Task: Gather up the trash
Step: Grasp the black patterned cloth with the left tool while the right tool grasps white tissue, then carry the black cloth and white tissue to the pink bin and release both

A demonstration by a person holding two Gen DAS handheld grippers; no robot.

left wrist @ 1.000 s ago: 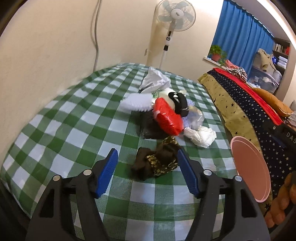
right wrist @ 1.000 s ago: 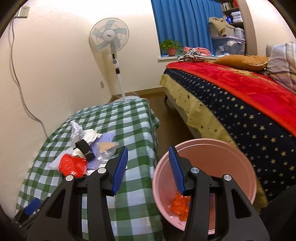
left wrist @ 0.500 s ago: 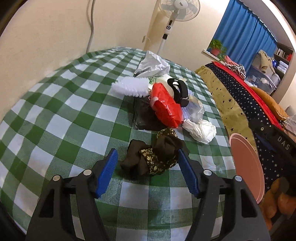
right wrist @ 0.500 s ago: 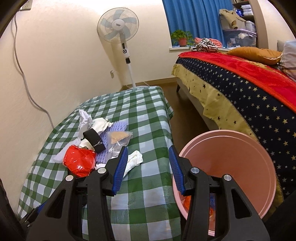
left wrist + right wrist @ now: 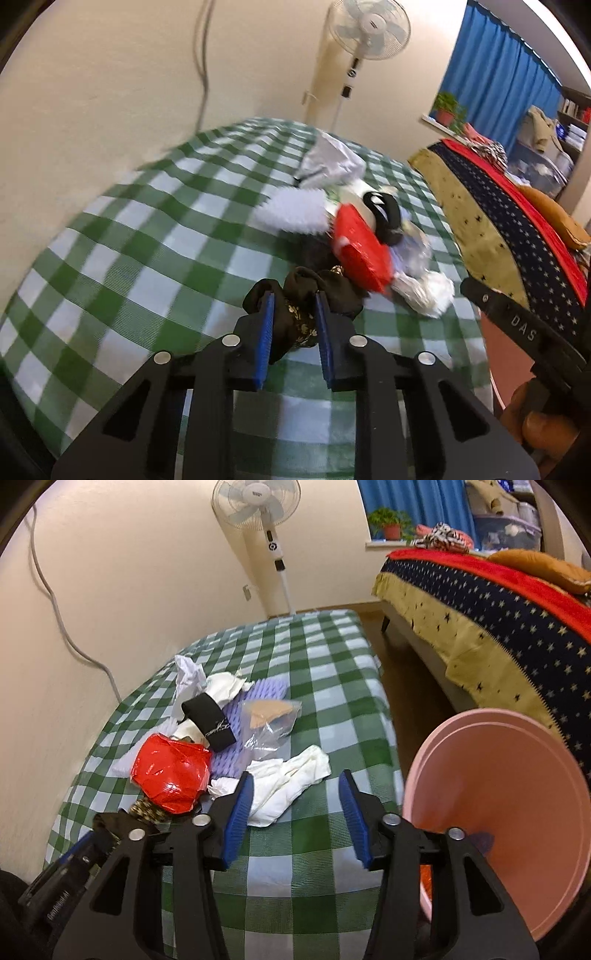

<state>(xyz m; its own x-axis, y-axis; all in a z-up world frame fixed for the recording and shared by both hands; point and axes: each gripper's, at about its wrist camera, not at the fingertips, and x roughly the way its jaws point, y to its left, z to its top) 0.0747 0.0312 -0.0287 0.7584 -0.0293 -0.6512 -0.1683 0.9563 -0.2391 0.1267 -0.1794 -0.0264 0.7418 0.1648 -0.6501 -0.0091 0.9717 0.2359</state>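
Fig.: L hand-held gripper (image 5: 292, 323) clamped on dark wrapper; R hand-held gripper (image 5: 294, 812) wide open, holding nothing.
Desk w/ green-check cloth (image 5: 317, 686) lies under both grippers. Pink bin (image 5: 509, 805) is just R of R gripper, tilted, off desk edge. Red foil wrapper (image 5: 170, 771) is ahead-L of R gripper; white crumpled tissue (image 5: 291, 782) just ahead betw. its fingertips. Brown-gold wrapper (image 5: 295, 317) is pinched betw. L gripper's blue pads.

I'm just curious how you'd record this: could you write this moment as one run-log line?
left gripper: shut on dark wrapper | right gripper: open, empty, above table | pink bin: at right
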